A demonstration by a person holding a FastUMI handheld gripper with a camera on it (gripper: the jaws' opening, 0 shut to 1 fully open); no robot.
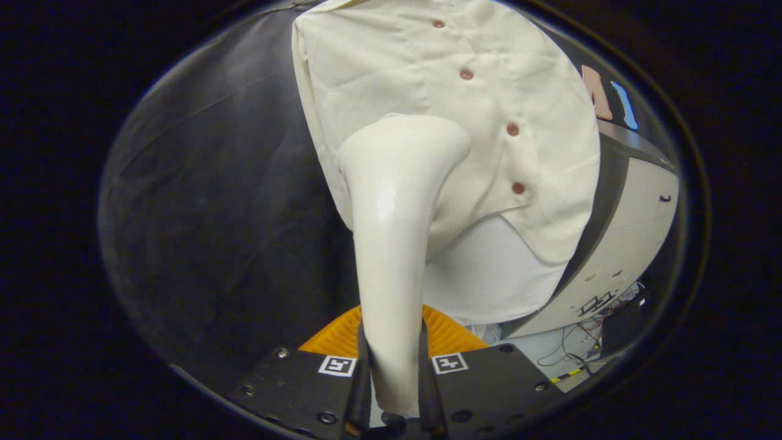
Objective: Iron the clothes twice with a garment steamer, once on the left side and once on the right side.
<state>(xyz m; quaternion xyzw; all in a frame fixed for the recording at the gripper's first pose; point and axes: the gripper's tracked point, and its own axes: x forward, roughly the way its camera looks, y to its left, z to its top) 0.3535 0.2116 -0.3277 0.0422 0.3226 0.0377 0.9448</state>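
Gripper point(394, 366) clamped on the garment steamer point(394, 232), both fingers pressing its handle from either side. Steamer cream, smooth, glossy; handle rises ahead of the fingers and flares into a head lying against the shirt point(452, 116). Shirt cream, creased, hanging beyond the fingers, reddish buttons point(512, 129) down its front.

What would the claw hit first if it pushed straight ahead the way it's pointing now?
Probably the cream shirt: the steamer clamped in the claw already has its head at the fabric, though contact is unclear.
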